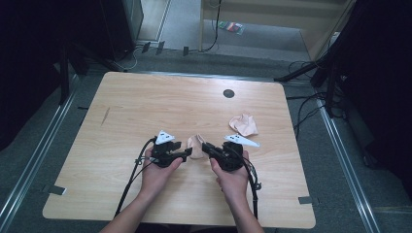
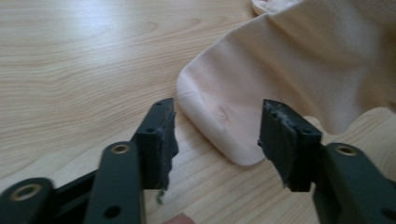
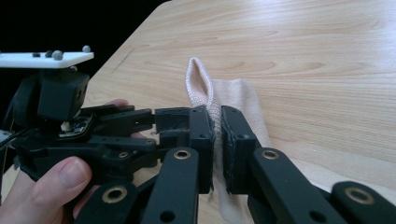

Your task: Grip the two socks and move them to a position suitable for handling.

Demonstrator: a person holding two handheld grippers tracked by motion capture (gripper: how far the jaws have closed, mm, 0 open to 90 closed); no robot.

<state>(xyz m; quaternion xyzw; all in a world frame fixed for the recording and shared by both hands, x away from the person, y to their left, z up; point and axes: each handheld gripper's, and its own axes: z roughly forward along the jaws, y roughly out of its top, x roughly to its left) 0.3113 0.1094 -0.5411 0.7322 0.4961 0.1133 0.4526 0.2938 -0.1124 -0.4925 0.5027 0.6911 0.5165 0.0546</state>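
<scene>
A pale peach sock lies on the wooden table between my two grippers. My right gripper is shut on the sock's ribbed cuff, which stands up in a loop above its jaws in the right gripper view. My left gripper is open, its jaws on either side of the sock's rounded end without pressing it. A second peach sock sits crumpled to the right, a little farther back.
A dark round hole marks the table's far middle. Cables trail from both grippers toward the near edge. Bare wood spreads to the left and far side. Dark stands and cables crowd the floor beyond the table's right edge.
</scene>
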